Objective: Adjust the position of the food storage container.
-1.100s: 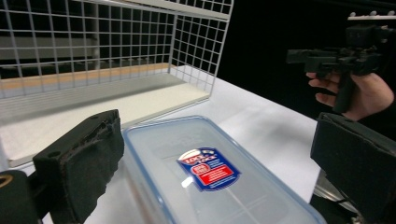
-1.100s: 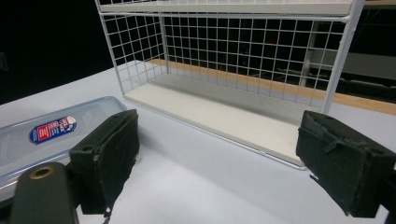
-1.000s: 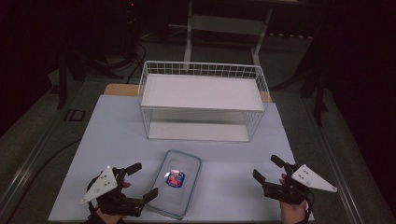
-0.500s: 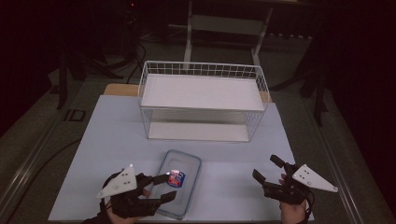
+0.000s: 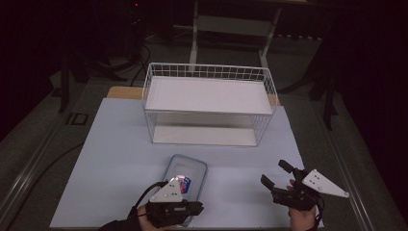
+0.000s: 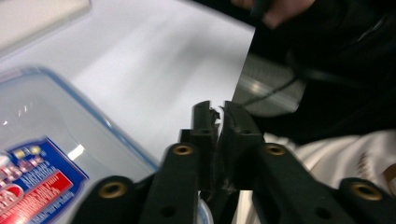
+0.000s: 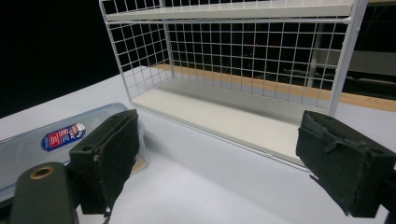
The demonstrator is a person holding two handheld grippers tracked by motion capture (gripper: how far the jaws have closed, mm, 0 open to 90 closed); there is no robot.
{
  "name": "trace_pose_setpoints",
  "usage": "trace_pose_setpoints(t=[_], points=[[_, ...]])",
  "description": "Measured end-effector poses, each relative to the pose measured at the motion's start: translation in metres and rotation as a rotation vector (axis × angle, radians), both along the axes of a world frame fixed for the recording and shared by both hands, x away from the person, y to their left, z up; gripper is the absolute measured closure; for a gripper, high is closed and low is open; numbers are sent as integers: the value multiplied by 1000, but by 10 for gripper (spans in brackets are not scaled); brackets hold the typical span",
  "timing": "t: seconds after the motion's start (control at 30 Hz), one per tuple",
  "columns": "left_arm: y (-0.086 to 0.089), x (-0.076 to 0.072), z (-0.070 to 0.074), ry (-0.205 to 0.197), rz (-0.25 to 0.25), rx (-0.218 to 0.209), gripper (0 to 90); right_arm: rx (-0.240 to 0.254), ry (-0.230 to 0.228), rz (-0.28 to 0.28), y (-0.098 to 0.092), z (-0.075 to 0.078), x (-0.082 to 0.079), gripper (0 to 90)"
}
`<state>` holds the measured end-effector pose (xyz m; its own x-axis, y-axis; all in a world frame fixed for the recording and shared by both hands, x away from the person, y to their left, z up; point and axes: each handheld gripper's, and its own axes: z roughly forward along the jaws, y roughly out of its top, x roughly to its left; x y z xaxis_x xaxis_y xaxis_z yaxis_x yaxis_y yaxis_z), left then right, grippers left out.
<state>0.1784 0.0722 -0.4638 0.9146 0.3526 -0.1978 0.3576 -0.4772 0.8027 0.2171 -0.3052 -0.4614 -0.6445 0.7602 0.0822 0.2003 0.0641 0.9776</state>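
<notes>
White mat [image 5: 120,159] on a table, dark room. My left gripper [image 5: 195,208], jaws just closed together on nothing, sits over the plastic container's [image 5: 192,169] near edge. My right gripper [image 5: 275,178] hovers wide open, empty.

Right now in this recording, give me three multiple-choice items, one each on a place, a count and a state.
1. Where does the clear plastic container lie?
A. inside the wire rack
B. on the white table sheet in front of the wire rack
C. on the rack's top shelf

2. How many shelf boards does the white wire rack have?
A. one
B. two
C. four

3. How do the jaws of the right gripper stand?
A. wide apart with nothing between them
B. shut on the container
C. shut on the rack wire

Answers:
1 B, the high view shows it flat on the table sheet, near the left gripper.
2 B, an upper and a lower board.
3 A, the right gripper view shows both pads far apart.
</notes>
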Motion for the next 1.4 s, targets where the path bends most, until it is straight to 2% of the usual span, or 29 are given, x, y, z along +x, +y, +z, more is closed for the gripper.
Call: trace_pose_setpoints(t=[0.07,0.17,0.23,0.27,0.4,0.47,0.53,0.6,0.73,0.83,0.9,0.97,1.0,1.07,1.1,1.17,1.23,1.4], points=[[-6,-2,-3,-1,-9,56,891,1,2,2,0,0,0,132],[-11,-3,-8,11,-24,111,894,5,8,4,0,0,0,132],[-13,-3,-9,15,-31,125,896,7,10,5,0,-1,0,132],[-14,-4,-11,13,-33,154,896,9,10,5,0,-1,1,132],[-14,-2,-14,16,-22,207,897,15,11,3,-1,-1,1,132],[-14,-2,-14,16,-22,207,897,16,14,4,-1,-1,1,131],[-16,-1,-18,40,-24,217,897,16,18,4,-2,-1,2,132],[-18,-2,-18,31,-30,239,898,19,18,4,-2,-1,2,132],[-19,-3,-17,28,-23,254,898,22,17,3,-2,-1,2,132],[-13,-1,-13,27,2,258,898,24,20,2,-3,-1,2,132],[-8,0,-9,9,29,259,898,23,20,3,-2,-2,2,132],[-2,1,-7,-12,61,293,898,20,18,4,-2,-1,2,132],[3,2,-8,-5,71,290,898,20,18,5,-2,-1,2,132],[11,5,-9,46,90,250,898,21,18,6,-2,-2,3,131],[13,5,-8,42,96,249,898,21,20,6,-1,-2,3,132],[14,2,-4,35,88,209,898,19,20,5,-1,-2,3,132],[7,-2,-2,27,71,194,898,21,22,5,0,-2,3,131],[-13,-3,-13,62,23,240,898,20,25,10,0,-2,3,132]])
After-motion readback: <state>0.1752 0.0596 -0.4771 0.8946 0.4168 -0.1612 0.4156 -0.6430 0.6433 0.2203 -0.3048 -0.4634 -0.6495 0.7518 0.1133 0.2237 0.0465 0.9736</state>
